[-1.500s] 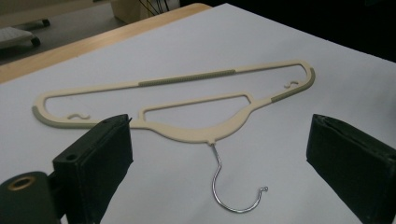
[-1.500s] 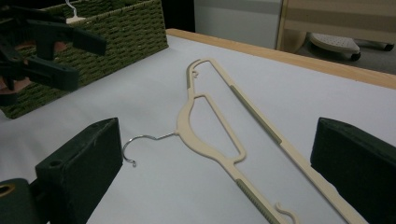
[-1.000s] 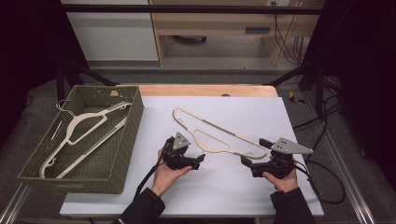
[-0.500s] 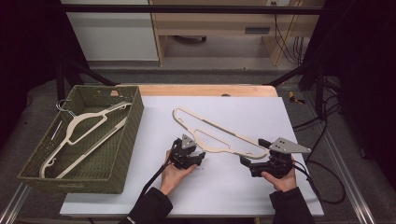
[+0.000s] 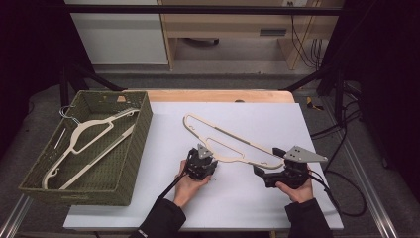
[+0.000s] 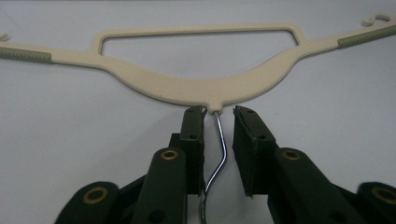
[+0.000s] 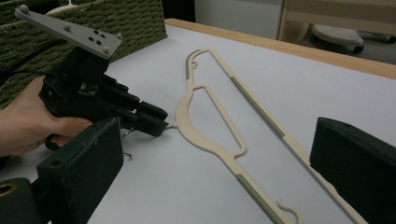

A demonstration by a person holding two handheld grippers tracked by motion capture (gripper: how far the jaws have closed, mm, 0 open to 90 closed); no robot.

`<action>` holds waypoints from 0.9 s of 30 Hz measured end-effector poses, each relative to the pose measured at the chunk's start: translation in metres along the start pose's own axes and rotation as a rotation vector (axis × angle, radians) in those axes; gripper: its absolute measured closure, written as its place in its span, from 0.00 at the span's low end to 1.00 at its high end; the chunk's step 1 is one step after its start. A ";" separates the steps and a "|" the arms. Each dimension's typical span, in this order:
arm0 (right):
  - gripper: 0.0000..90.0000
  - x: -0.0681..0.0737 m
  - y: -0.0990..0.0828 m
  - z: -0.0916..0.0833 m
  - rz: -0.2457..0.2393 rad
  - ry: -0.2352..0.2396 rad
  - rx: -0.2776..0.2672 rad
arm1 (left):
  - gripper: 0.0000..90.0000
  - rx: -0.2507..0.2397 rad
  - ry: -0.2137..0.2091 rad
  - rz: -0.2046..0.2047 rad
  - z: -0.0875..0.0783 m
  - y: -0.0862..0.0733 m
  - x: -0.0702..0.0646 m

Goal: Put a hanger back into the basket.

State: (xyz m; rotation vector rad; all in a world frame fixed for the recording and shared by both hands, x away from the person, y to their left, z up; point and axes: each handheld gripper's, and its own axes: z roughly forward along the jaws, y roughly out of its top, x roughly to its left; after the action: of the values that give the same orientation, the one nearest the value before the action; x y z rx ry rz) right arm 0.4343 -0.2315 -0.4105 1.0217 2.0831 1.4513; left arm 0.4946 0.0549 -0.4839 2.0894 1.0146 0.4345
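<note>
Left gripper (image 6: 218, 114): your jaws have just been closing around the hanger's wire hook (image 6: 218, 154), not yet pinching.
Right gripper (image 7: 224, 172): spread wide.
Hanger (image 5: 225, 141): nearly ready to lift.

In the left gripper view, the thin bent metal hook (image 6: 218, 154) of the cream plastic clothes hanger (image 6: 196, 86) runs down between the left gripper (image 6: 218, 116)'s two black fingers (image 6: 192, 140) and is cut off at the bottom edge, so its curled end is not seen. Both arm tips of the hanger leave the frame beyond the fingers, at left and right. The jaws have just been closing around the hook; whether either pad presses the wire cannot be told. In the right gripper view, the right gripper (image 7: 224, 163)'s fingers (image 7: 359, 163) are blurred and clipped by the frame, and the hanger's near end passes out of frame between them.
</note>
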 end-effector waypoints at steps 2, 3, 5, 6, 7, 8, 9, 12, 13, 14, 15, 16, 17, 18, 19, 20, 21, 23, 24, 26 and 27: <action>0.04 0.000 0.000 0.001 0.003 0.001 0.003 | 0.84 0.006 0.009 -0.005 0.000 0.001 -0.001; 0.04 0.000 0.000 0.002 0.003 0.003 0.003 | 0.85 0.016 0.013 0.000 0.000 0.002 -0.001; 0.04 0.000 0.000 0.003 0.002 0.002 0.008 | 0.87 0.021 0.018 -0.007 0.001 0.003 -0.002; 0.04 0.000 0.000 0.003 0.002 0.002 0.009 | 0.89 0.029 0.020 -0.012 0.002 0.005 -0.002; 0.04 0.000 0.001 0.004 0.000 0.006 0.014 | 0.90 0.038 0.019 -0.011 0.001 0.005 -0.002; 0.04 0.000 0.001 0.005 0.002 0.004 0.012 | 0.91 0.038 0.021 -0.015 0.002 0.006 -0.003; 0.04 0.001 0.001 0.006 0.004 0.006 0.013 | 0.91 0.039 0.025 -0.014 0.002 0.006 -0.003; 0.04 0.001 0.001 0.007 -0.003 0.009 0.017 | 0.93 0.049 0.041 -0.014 0.003 0.007 -0.006; 0.04 0.002 0.001 0.009 -0.005 0.010 0.018 | 0.95 0.051 0.042 -0.014 0.003 0.008 -0.007; 0.04 0.001 0.001 0.010 -0.006 0.010 0.024 | 0.98 0.050 0.044 -0.016 0.003 0.008 -0.007; 0.04 0.001 0.001 0.012 -0.006 0.009 0.026 | 0.98 0.056 0.046 -0.011 0.003 0.008 -0.007; 0.04 0.001 0.001 0.014 -0.009 0.011 0.029 | 0.98 0.062 0.044 -0.008 0.003 0.009 -0.007; 0.04 0.001 0.000 0.016 -0.018 0.012 0.035 | 0.98 0.060 0.039 -0.011 0.003 0.009 -0.006; 0.04 0.001 0.000 0.018 -0.016 0.011 0.045 | 0.98 0.061 0.035 -0.013 0.002 0.009 -0.006; 0.04 0.000 0.000 0.021 -0.020 0.012 0.053 | 0.98 0.057 0.033 -0.018 0.003 0.009 -0.005; 0.04 0.001 0.000 0.023 -0.014 0.013 0.059 | 0.98 0.059 0.028 -0.022 0.002 0.009 -0.004; 0.04 0.001 -0.001 0.026 -0.018 0.017 0.063 | 0.98 0.059 0.020 -0.031 0.002 0.009 -0.003; 0.05 0.001 -0.001 0.032 -0.027 0.022 0.073 | 0.98 0.057 0.024 -0.023 0.001 0.009 -0.004; 0.05 0.001 -0.001 0.035 -0.027 0.025 0.077 | 0.98 0.061 0.028 -0.006 0.000 0.010 -0.004; 0.05 0.001 -0.001 0.041 -0.032 0.032 0.091 | 0.98 0.054 0.031 -0.004 -0.003 0.011 -0.004; 0.06 0.002 -0.001 0.044 -0.036 0.035 0.095 | 0.98 0.051 0.031 0.002 -0.006 0.012 -0.004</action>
State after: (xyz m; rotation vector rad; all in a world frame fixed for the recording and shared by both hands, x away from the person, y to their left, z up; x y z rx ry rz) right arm 0.4629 -0.2024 -0.4281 0.9957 2.2030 1.3739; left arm 0.4953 0.0499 -0.4711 2.1351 1.0524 0.4472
